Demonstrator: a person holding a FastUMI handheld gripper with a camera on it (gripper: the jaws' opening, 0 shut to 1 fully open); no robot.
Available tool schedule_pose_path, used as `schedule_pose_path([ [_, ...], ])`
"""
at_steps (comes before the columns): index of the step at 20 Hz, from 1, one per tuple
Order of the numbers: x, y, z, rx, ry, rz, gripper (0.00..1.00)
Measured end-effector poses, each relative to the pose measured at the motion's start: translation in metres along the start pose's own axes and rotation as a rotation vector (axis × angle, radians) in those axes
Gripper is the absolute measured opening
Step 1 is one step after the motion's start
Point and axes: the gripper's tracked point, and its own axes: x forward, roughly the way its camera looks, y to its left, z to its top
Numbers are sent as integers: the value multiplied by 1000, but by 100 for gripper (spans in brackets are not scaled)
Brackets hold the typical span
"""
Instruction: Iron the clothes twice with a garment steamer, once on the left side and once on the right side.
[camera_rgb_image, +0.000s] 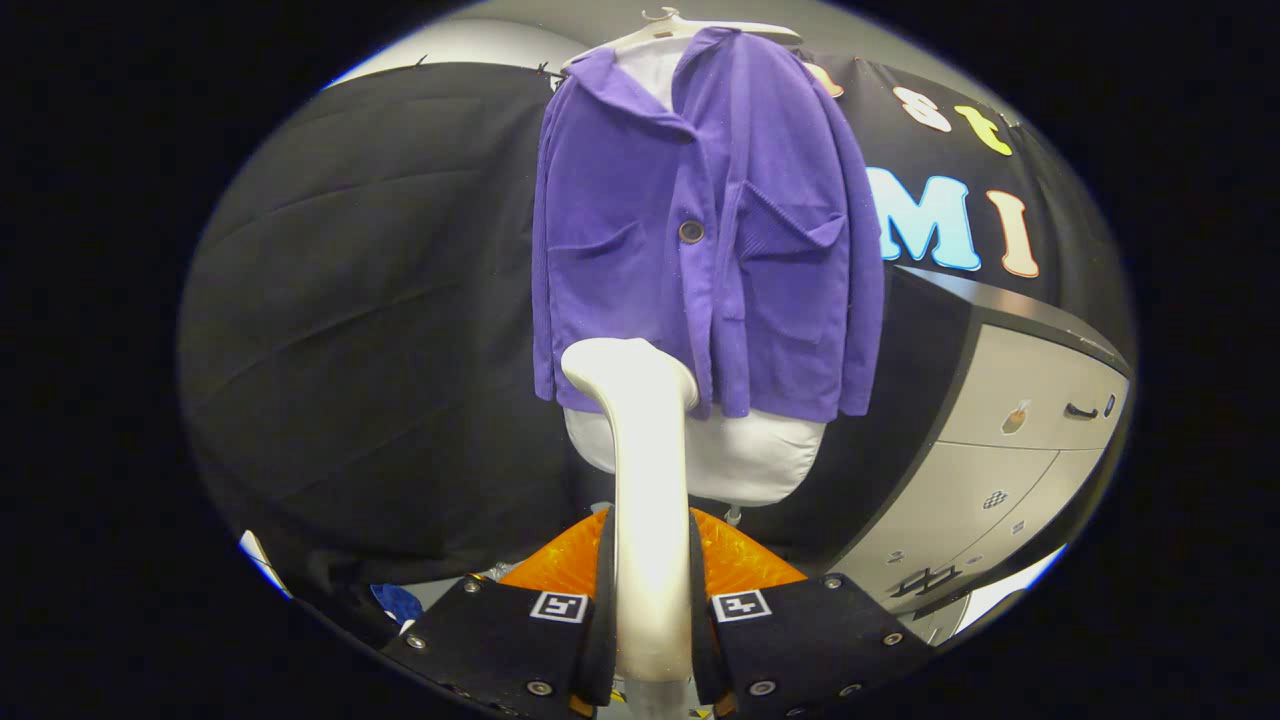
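Observation:
A purple jacket (700, 230) with a front button and two chest pockets hangs on a white hanger (668, 22) over a white mannequin torso (745, 455). A white garment steamer (640, 480) rises between my fingers, and my gripper (650, 605) is shut on the steamer's handle. The steamer's head sits at the jacket's lower hem, left of the front opening; I cannot tell whether it touches the cloth.
A grey cabinet (1010, 450) with drawers and dark handles stands to the right of the mannequin. The black booth cloth (370, 320) hangs behind and to the left. A blue object (397, 601) lies low on the left.

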Motion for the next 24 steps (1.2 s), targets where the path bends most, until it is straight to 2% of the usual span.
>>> schedule_pose_path([
  [7, -87, -67, 60, 48, -211, -42, 31],
  [12, -153, -120, 80, 100, -288, -114, 31],
  [16, -198, -149, 90, 112, -340, -162, 31],
  [20, -241, -172, 99, 138, -458, -224, 30],
  [24, -266, -195, 91, 160, -452, -280, 30],
])
